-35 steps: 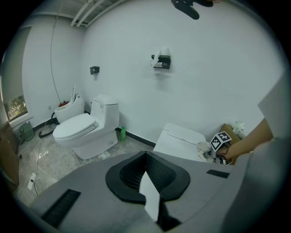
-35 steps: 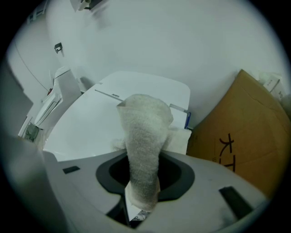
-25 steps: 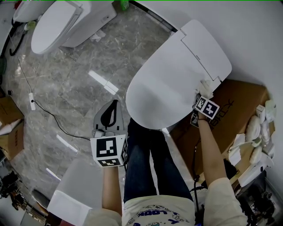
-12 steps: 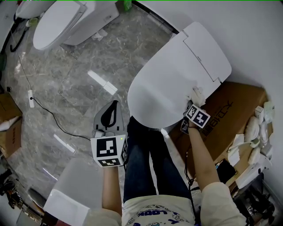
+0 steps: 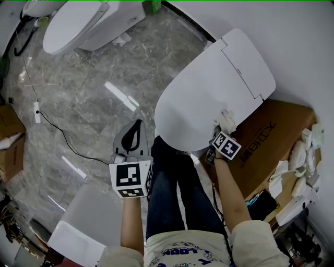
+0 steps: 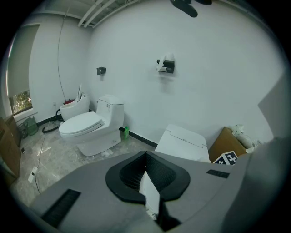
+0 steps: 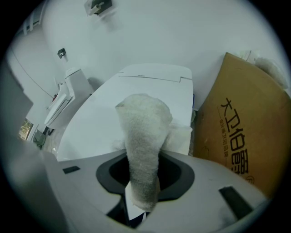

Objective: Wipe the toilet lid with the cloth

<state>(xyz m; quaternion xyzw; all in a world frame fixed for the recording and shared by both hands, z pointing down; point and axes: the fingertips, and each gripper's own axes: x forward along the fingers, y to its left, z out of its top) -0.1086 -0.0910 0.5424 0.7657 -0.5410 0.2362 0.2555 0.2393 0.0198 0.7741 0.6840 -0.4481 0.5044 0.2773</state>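
Note:
The white toilet lid (image 5: 209,88) is closed and lies ahead of me, slightly right. A white fluffy cloth (image 5: 226,121) rests on the lid's right edge, about halfway along. My right gripper (image 5: 222,131) is shut on the cloth. In the right gripper view the cloth (image 7: 143,136) rises from between the jaws of the right gripper (image 7: 142,195) and drapes onto the lid (image 7: 104,123). My left gripper (image 5: 134,130) hangs over the marble floor left of the toilet, shut with nothing in it. The left gripper view shows that lid (image 6: 182,143) beyond the left gripper (image 6: 148,195).
A brown cardboard box (image 5: 271,135) stands tight against the toilet's right side. Several white parts (image 5: 300,156) lie beyond it. A second toilet (image 5: 78,23) and a green bottle (image 5: 152,5) are at the back left. A cable (image 5: 57,133) crosses the floor. My legs (image 5: 172,198) are below.
My right gripper has dragged the cloth along the lid's right edge, from near the hinge toward the front. The left gripper has stayed put.

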